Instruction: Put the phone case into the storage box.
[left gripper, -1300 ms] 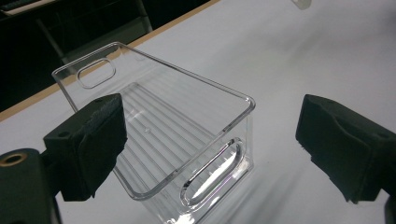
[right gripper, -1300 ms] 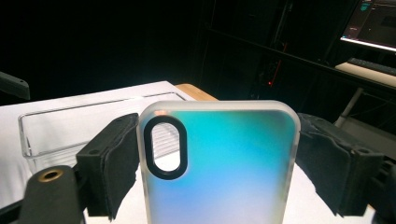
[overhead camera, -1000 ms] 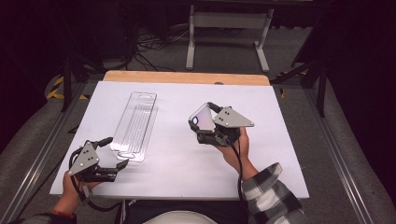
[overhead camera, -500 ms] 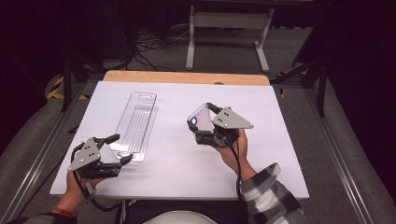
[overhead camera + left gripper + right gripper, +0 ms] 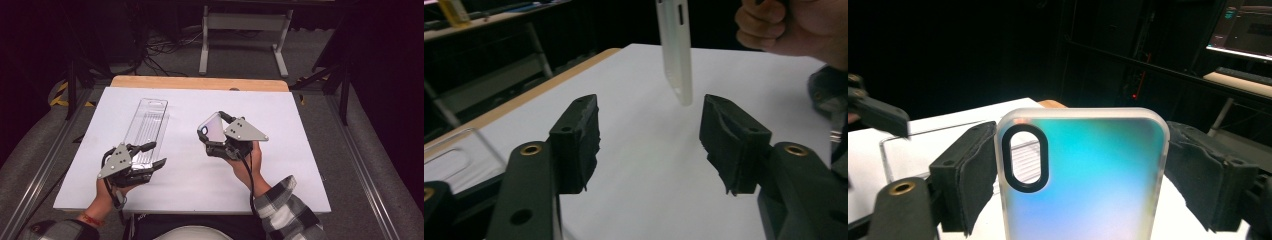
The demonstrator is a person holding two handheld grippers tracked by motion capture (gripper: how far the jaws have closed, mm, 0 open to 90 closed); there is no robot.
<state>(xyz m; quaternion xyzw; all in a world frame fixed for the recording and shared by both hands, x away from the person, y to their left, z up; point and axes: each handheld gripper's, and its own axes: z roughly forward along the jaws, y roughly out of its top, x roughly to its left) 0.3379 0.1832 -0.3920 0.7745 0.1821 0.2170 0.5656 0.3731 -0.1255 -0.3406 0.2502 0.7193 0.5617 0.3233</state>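
My right gripper [image 5: 214, 134] is shut on a frosted, iridescent phone case [image 5: 212, 128], held upright above the middle of the white table [image 5: 300, 150]. In the right gripper view the phone case [image 5: 1088, 185] stands between both pads, its oval camera hole at the left. My left gripper [image 5: 156, 154] hovers at the near right corner of a clear plastic tray [image 5: 148, 122] that lies flat on the table's left half. In the left gripper view my left gripper [image 5: 649, 145] has just been closing its jaws; they stand half apart with nothing between them. The phone case [image 5: 676, 50] shows edge-on beyond them.
The table's wooden far edge [image 5: 200, 83] borders a dark floor with cables and a metal stand [image 5: 242, 30]. The person's right hand [image 5: 784, 25] shows at the top right of the left gripper view. The clear tray [image 5: 923, 145] lies behind the case in the right gripper view.
My left gripper has moved right and a little away from the person, up to the tray's near end, and its jaws have narrowed. The right gripper and the case have stayed put.
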